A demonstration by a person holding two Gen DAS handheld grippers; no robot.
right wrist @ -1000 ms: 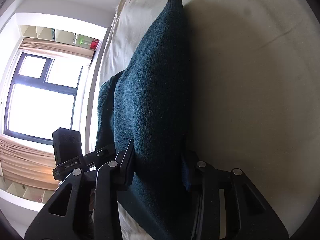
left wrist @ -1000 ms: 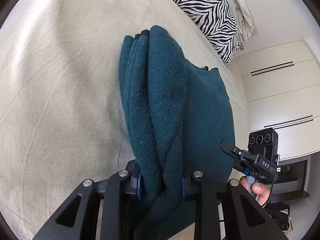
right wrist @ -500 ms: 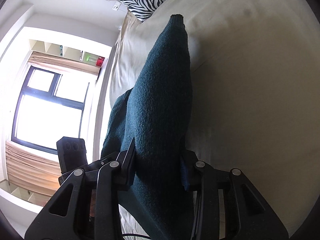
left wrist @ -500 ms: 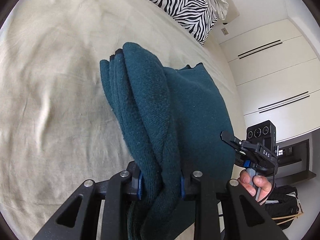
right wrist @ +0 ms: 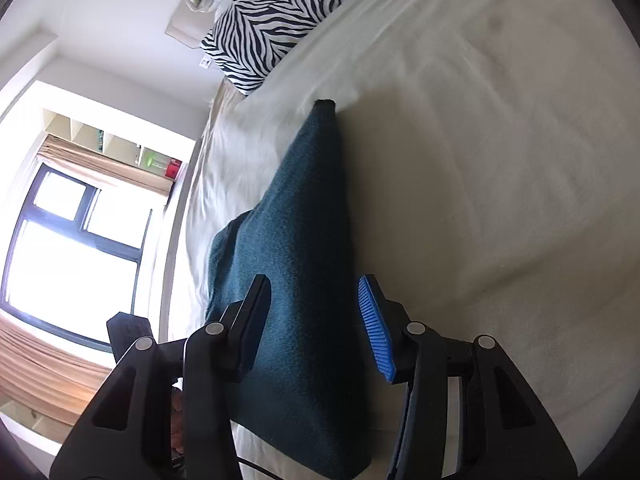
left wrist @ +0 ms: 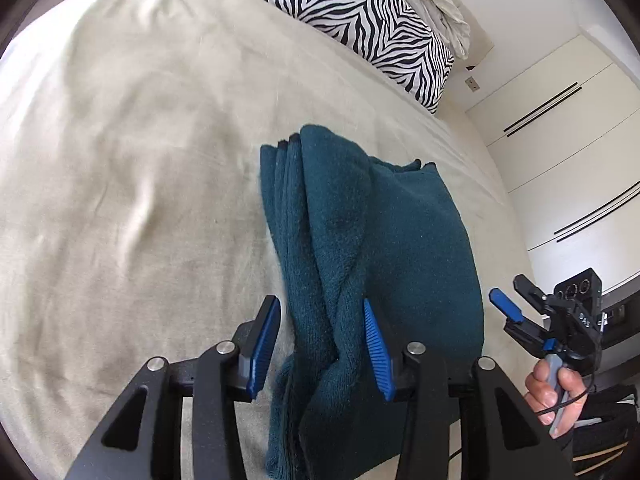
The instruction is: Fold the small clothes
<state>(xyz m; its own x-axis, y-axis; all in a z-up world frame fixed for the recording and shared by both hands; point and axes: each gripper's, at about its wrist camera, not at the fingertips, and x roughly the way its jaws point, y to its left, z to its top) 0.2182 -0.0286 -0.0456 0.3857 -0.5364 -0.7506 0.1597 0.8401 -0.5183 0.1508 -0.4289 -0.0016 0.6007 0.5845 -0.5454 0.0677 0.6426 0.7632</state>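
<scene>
A dark teal knitted garment lies folded in layers on the beige bed sheet. My left gripper straddles its near left corner; the jaws are opening and the bunched fabric stands between them, with a gap at the left pad. In the right wrist view the same garment stretches away between the jaws of my right gripper, which are also opening, with the blue right pad clear of the cloth. The right gripper also shows at the garment's right edge, held by a hand.
A zebra-print pillow and a pale crumpled pillow lie at the head of the bed. White wardrobe doors stand past the bed's right side. A bright window with curtains is on the other side. Bare sheet spreads wide around the garment.
Both grippers were shut on the garment's near edge; now their jaws have parted and the blue pads show. The garment has settled onto the sheet, and more of the bed and pillow is in view.
</scene>
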